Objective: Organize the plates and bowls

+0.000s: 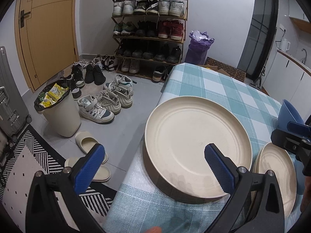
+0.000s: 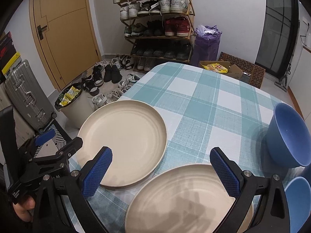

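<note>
Two cream plates [image 2: 124, 141] [image 2: 186, 200] on checked table [image 2: 194, 89], nearest its left edge; blue bowl [image 2: 287, 136] right of them. Left hand-held gripper [image 1: 153, 172] and right hand-held gripper [image 2: 161, 170] both spread wide, empty.

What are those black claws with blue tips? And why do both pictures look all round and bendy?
Those claws are hand-held grippers; a person squeezes one in each hand. A little fisheye camera sits on each, which bends the picture. One picture looks out from the left gripper, the other from the right gripper. Both are open and hold nothing. On the checked tablecloth lie two cream plates: the far plate near the table's left edge and the near plate under the right gripper. Blue bowls stand at the right.
</note>
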